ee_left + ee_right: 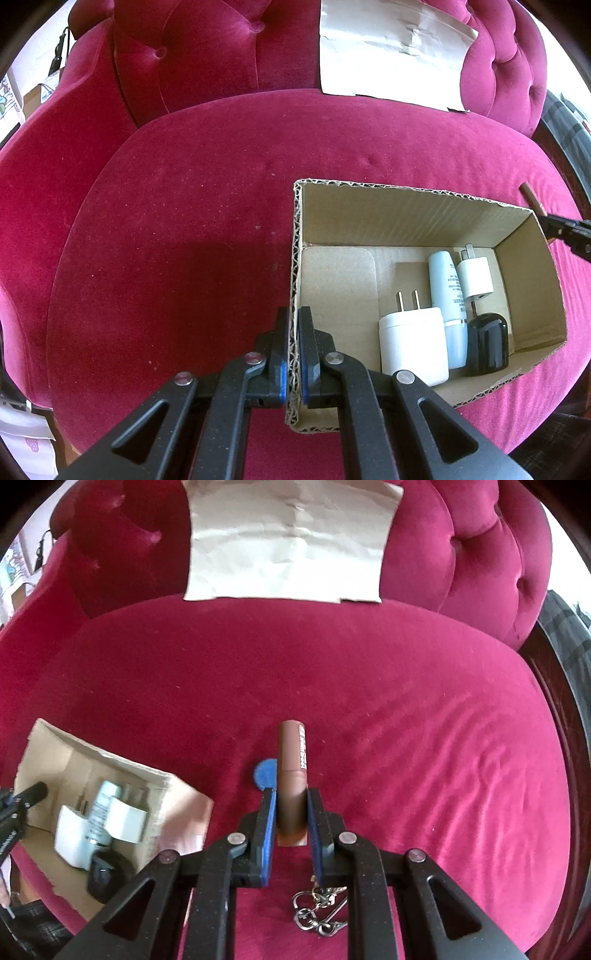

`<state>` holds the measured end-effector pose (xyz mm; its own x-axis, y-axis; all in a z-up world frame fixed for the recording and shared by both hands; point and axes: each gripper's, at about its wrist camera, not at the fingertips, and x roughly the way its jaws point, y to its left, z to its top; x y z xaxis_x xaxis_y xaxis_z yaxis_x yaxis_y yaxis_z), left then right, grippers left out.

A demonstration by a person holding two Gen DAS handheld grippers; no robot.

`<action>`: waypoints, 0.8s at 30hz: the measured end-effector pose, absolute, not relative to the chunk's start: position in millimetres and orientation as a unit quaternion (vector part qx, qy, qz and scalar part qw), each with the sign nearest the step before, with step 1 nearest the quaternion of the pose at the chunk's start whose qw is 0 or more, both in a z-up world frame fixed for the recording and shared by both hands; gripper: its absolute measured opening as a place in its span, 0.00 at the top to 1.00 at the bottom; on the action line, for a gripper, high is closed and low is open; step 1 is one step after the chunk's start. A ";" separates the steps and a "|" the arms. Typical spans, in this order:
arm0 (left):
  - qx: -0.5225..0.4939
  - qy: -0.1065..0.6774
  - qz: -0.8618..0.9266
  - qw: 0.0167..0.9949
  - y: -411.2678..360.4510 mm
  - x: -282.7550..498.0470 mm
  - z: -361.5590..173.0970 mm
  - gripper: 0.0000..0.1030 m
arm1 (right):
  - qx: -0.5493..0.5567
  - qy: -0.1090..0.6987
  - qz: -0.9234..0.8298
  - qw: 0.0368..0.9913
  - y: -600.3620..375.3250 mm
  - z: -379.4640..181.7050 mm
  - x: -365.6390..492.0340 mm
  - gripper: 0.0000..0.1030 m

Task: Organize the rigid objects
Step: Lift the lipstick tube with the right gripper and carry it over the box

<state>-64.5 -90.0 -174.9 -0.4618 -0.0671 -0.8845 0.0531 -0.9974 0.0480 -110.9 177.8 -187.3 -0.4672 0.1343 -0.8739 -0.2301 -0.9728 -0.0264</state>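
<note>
- Left gripper (294, 325): pinching the left wall of cardboard box (413, 218) on red cushion (184, 221).
- Right gripper (291, 805): clamped on brown tube (292, 760), above the cushion.
- Box contents: white chargers (412, 341), blue bottle (448, 295), black cap (487, 343).

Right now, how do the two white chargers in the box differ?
The larger white charger lies at the near wall of the cardboard box; the smaller white charger lies farther back. The larger one sits left of the light blue bottle, the smaller one to its right. Both are white, lying down, prongs pointing toward the far wall.
</note>
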 end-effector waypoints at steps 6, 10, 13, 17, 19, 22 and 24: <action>0.518 -0.007 -0.855 0.035 -90.5 -64.6 -174.9 0.96 | -0.484 0.032 0.870 0.085 155.4 -160.9 -110.4 0.84; 0.517 -0.007 -0.855 0.035 -90.9 -65.0 -175.0 0.96 | -0.475 0.024 0.877 0.070 139.8 -149.3 -107.2 0.84; 0.518 -0.007 -0.855 0.036 -91.0 -64.0 -174.8 0.96 | -0.473 0.020 0.879 0.057 127.6 -144.2 -106.7 0.84; 0.518 -0.006 -0.855 0.036 -90.9 -64.7 -174.2 0.96 | -0.471 0.016 0.881 0.040 111.9 -141.0 -106.7 0.84; 0.518 -0.006 -0.855 0.036 -91.3 -64.9 -174.4 0.96 | -0.471 0.012 0.882 0.026 100.5 -140.1 -107.8 0.84; 0.518 -0.006 -0.855 0.036 -91.5 -66.0 -174.6 0.96 | -0.471 0.009 0.882 0.006 85.3 -139.0 -108.8 0.84; 0.518 -0.006 -0.855 0.036 -91.1 -65.7 -174.6 0.96 | -0.471 0.006 0.882 -0.004 75.4 -138.5 -108.2 0.84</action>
